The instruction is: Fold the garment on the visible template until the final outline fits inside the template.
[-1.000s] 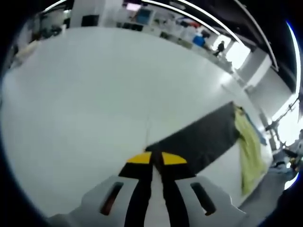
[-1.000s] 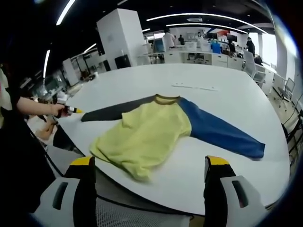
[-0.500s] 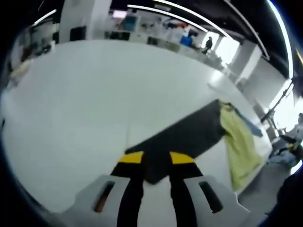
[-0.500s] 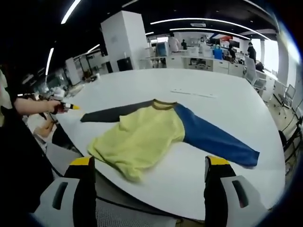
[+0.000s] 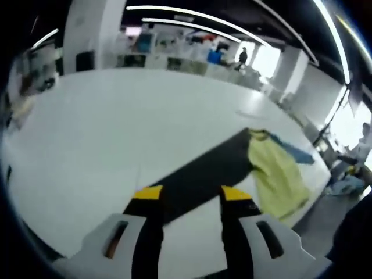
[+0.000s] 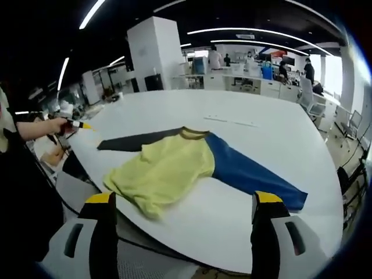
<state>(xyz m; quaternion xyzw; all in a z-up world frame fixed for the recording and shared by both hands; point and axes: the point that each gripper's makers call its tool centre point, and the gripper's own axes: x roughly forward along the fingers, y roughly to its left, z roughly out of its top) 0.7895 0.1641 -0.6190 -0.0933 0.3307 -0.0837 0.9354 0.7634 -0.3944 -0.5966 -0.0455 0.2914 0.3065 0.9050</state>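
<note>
While the garment [image 6: 174,168] lies flat on the white table [image 6: 261,139], its black sleeve [image 5: 200,177] runs lengthwise away from the parted, empty left gripper [image 5: 186,195] beside its cuff, nearer than the right gripper [image 6: 183,200], also spread and empty.

You have no text, label, brand, number or sign to read in either view. The yellow garment with one dark grey sleeve and one blue sleeve [image 6: 174,168] carries no print or tag that you can make out, and the round white table [image 6: 250,139] under it is unmarked. Far behind the table, the bright screens and panels in the office [image 6: 200,61] are too small and blurred for you to read. The yellow-tipped black jaws bear no lettering that you can see.
</note>
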